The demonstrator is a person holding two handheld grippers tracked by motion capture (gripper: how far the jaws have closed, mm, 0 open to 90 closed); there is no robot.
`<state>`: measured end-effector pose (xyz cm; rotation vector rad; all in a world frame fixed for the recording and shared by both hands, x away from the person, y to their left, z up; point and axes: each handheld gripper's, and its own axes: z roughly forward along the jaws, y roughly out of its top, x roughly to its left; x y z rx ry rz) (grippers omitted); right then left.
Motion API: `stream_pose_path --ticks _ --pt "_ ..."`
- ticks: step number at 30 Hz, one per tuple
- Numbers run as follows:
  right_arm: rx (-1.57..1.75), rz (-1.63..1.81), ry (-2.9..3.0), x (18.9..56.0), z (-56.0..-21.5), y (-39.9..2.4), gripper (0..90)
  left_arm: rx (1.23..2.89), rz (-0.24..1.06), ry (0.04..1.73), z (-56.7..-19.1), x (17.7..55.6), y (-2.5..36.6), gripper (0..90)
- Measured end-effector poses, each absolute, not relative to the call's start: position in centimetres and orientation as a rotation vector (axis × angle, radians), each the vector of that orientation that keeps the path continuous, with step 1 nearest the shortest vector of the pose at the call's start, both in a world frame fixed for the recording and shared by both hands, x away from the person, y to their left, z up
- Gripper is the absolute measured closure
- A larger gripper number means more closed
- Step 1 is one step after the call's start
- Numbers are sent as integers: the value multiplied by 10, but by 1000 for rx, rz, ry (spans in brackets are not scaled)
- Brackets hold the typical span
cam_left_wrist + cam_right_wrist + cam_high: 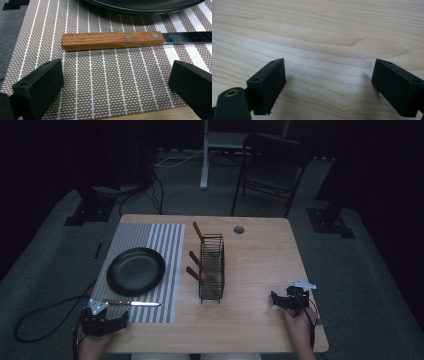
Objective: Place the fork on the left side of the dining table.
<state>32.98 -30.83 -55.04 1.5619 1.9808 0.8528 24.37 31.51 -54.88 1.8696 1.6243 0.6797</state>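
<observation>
Wood-handled steel knife (112, 41) lies just beyond the spread left claw (115, 82); I'd straddle the handle squarely before pinching.

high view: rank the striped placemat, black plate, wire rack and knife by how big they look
1. striped placemat
2. black plate
3. wire rack, close to the plate, so that order is unsure
4. knife

Dim high view, bright sharp gripper views
</observation>
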Motion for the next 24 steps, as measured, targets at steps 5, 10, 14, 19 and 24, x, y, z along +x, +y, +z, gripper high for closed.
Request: stream_pose_path --ticks 5,10,14,19,24 --pt "1562 853 1980 330 -550 -308 117 1875 677 1616 -549 243 316 0" --pt "1562 853 1980 330 -550 -308 118 1882 677 1607 -549 243 316 0" --pt "1562 853 1980 330 -550 -308 118 1894 665 1611 -548 245 316 0" --pt "1562 853 1980 330 -550 -308 118 1908 657 1612 -546 246 317 0" --pt "1562 853 1980 330 -550 -308 118 1912 646 1605 -545 245 317 30"
